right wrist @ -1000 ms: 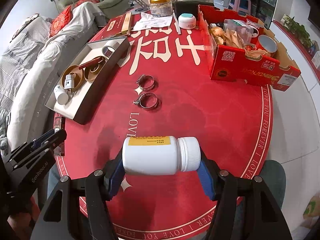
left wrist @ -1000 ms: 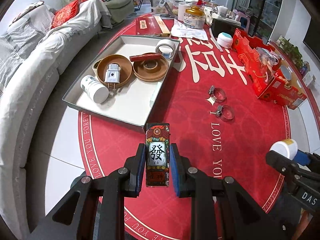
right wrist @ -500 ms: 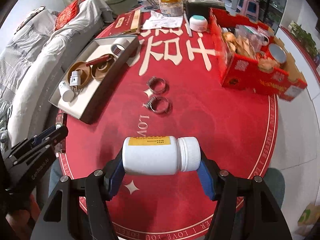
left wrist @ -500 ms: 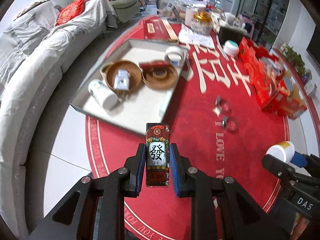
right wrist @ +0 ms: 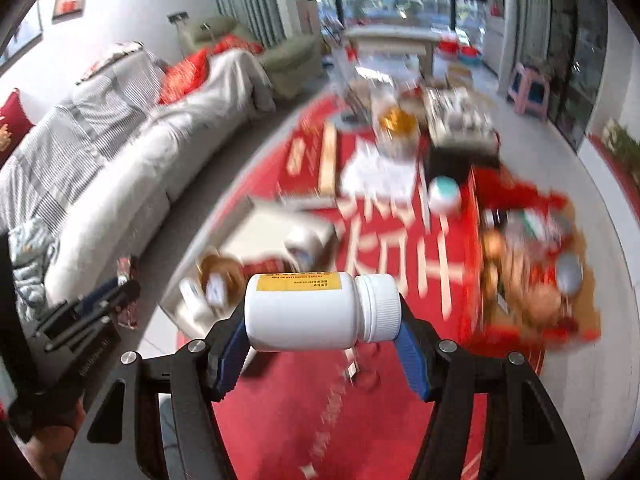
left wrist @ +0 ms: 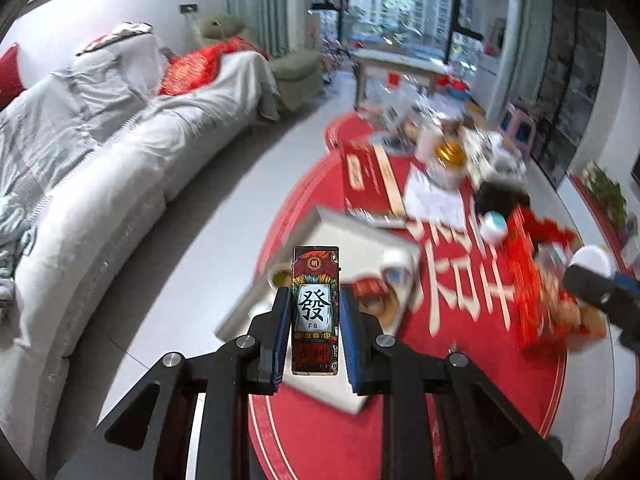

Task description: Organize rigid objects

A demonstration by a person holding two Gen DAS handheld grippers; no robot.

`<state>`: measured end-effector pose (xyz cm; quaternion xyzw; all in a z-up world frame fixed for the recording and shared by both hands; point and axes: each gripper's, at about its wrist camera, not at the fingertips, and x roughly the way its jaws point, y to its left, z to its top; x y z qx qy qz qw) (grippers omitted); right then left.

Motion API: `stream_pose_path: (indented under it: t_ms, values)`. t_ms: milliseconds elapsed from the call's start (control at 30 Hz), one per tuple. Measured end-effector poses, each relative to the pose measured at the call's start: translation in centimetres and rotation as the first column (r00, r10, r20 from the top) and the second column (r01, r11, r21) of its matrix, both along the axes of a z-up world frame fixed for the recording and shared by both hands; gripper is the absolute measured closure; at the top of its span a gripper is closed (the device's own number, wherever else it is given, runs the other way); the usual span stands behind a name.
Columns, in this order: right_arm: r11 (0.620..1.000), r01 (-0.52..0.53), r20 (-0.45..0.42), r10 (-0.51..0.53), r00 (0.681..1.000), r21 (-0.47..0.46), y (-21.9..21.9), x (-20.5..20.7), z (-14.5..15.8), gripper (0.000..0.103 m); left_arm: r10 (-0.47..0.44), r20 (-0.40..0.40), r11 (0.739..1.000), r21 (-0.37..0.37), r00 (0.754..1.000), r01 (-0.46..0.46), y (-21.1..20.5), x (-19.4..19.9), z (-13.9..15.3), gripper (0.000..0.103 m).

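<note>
Tool in the left hand (left wrist: 314,312) is clenched on a narrow card box (left wrist: 315,310) printed with a large character, held upright between the pads. Tool in the right hand (right wrist: 322,334) grasps a white bottle (right wrist: 322,312) lying crosswise, cap toward the right finger.

Change noted: a second ago both cameras looked steeply down onto the red bench (left wrist: 472,360); half a second ago they had begun to tip. Now both views are pitched up toward the sofa (left wrist: 100,184) and the windows, and everything on the bench is smeared with motion. The grey tray (left wrist: 360,236) has shifted from well ahead of the card box to directly behind and under it in the left view. Neither grip has altered; box and bottle sit in the pads exactly as before.

Assessment: both items are off the bench and in transit, most likely toward the tray, where blurred goods, including what looks like a roll of tape (right wrist: 308,242), already lie. Nothing has been set down yet. The swing is fast; the crosswise bottle, held only at its ends, is the likelier of the two to slip. Placement should wait until the view steadies and open tray floor can be identified.
</note>
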<state>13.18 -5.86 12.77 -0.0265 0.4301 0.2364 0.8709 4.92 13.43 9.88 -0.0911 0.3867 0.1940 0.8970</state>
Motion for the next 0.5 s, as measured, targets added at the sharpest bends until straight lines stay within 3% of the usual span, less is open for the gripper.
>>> stream_pose_path:
  t_ms: [133, 233, 500]
  values:
    - [0.999, -0.038, 0.063, 0.037, 0.997, 0.007, 3.0, 1.6, 2.6, 0.037, 0.051, 0.012, 0.999, 0.014, 0.999, -0.051, 1.9, 1.5, 0.4, 0.077]
    - [0.997, -0.075, 0.058, 0.075, 0.996, 0.003, 5.5, 2.8, 2.6, 0.037, 0.068, -0.022, 0.998, 0.003, 0.997, -0.068, 2.8, 2.7, -1.0, 0.077]
    - [0.989, -0.139, -0.070, 0.135, 0.988, -0.053, 10.7, 4.0, -3.7, 0.037, 0.079, -0.150, 0.995, -0.048, 0.986, -0.087, 3.6, 4.6, -7.6, 0.077]
